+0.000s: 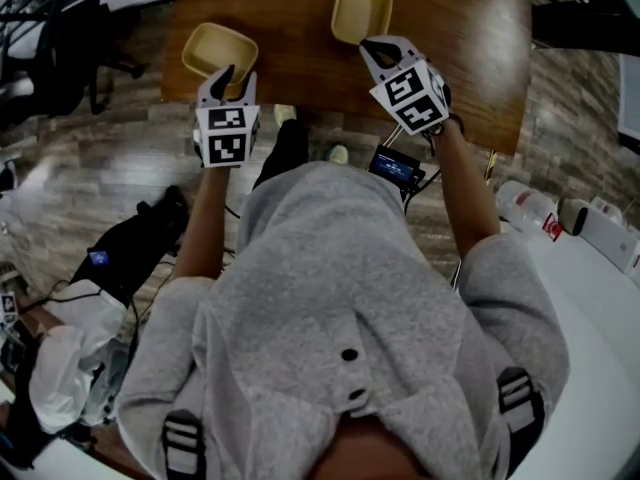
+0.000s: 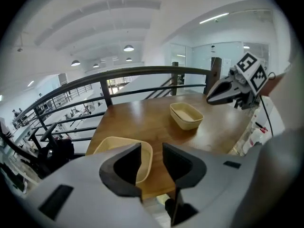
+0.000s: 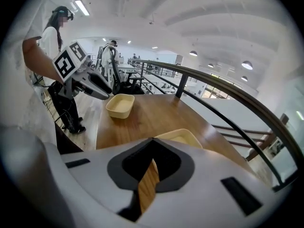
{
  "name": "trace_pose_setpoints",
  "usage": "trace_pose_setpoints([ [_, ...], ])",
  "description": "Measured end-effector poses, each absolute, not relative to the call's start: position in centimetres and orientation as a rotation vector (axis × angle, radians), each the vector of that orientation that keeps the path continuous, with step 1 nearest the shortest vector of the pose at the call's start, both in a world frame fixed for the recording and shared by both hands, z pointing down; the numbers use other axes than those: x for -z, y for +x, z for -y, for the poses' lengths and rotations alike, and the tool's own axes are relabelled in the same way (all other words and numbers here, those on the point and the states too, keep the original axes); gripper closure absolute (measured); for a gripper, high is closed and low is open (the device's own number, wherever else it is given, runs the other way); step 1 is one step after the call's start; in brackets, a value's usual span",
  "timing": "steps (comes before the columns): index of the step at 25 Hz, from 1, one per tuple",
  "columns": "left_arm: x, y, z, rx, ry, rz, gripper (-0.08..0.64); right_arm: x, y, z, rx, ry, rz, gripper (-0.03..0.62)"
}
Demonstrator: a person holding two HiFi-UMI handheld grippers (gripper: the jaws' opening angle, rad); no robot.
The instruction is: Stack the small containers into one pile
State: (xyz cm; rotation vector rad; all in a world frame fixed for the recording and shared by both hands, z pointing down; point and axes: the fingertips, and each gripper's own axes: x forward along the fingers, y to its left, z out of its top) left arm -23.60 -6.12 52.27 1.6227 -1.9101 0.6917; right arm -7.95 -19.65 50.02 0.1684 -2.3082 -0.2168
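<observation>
Two beige small containers stand apart on the wooden table (image 1: 460,58). The left container (image 1: 218,52) (image 2: 114,145) (image 3: 120,105) sits at the table's near left corner. My left gripper (image 1: 238,76) (image 2: 152,147) (image 3: 108,95) hangs open just over its near right rim; the rim shows in the gap and the pads do not touch it. The right container (image 1: 361,10) (image 2: 186,115) (image 3: 183,137) lies farther back. My right gripper (image 1: 369,45) (image 3: 152,140) (image 2: 208,99) hovers at its near edge, shut with nothing in it.
A dark metal railing (image 2: 142,72) (image 3: 223,91) runs behind the table's far edge. Black bags and white plastic (image 1: 110,258) lie on the floor at the left. White bottles (image 1: 530,208) rest on a white counter at the right. A person (image 3: 52,37) stands behind the left gripper.
</observation>
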Motion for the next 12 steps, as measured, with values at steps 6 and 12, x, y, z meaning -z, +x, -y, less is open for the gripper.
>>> trace_pose_setpoints([
  [6,-56.3,-24.5,6.6,-0.778,1.606,1.815,0.414,-50.4,-8.5,20.4,0.207,0.172,2.289,0.577],
  [12,-60.3,-25.1,8.2,-0.845,1.594,1.701,0.414,-51.9,-9.5,21.2,0.18,0.15,2.258,0.577],
])
